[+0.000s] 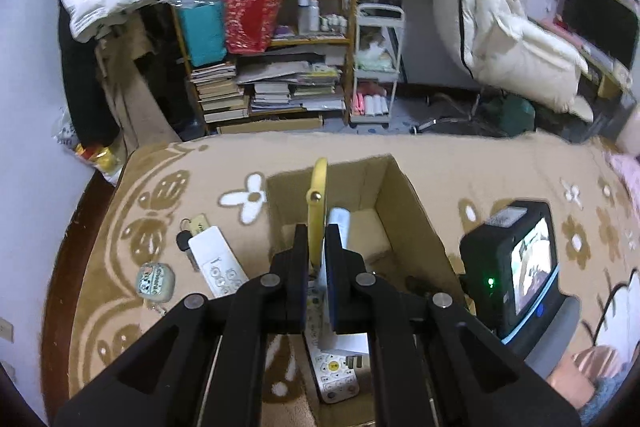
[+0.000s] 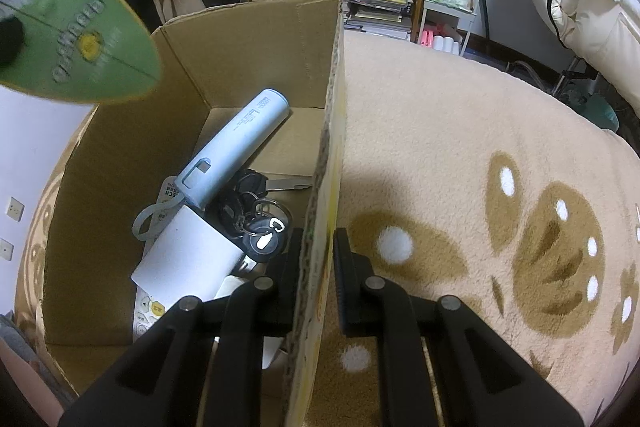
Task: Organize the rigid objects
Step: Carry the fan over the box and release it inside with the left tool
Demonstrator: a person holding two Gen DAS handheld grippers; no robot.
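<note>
My left tongs (image 1: 316,247) are pinching a thin yellow-rimmed fan (image 1: 318,211) edge-on, right in front of the lens; from the right wrist view the same fan (image 2: 80,39) shows its green printed face hanging over the box's left rim. I judge I am holding it upright above the opening so it can go down into the box without catching a wall.

My right tongs (image 2: 318,247) straddle the right wall of the cardboard box (image 2: 256,59), one finger inside and one outside, closed down on the cardboard. That grip looks meant to steady the box on the soft bedspread (image 2: 460,155) while the other hand loads it.

Inside the box lie a pale blue tube (image 2: 236,151) slanted across the floor, a bunch of keys (image 2: 256,219) beside the right wall, a white card (image 2: 188,259) and, partly under it, a white remote (image 2: 150,311).

Left of the box, on the bedspread, still wait a second remote (image 1: 218,263), a small key with a tag (image 1: 192,231) and a round pale green case (image 1: 156,281). So I reckon the sorting is partway done.

Beyond the bed stands a crowded shelf (image 1: 264,39).
</note>
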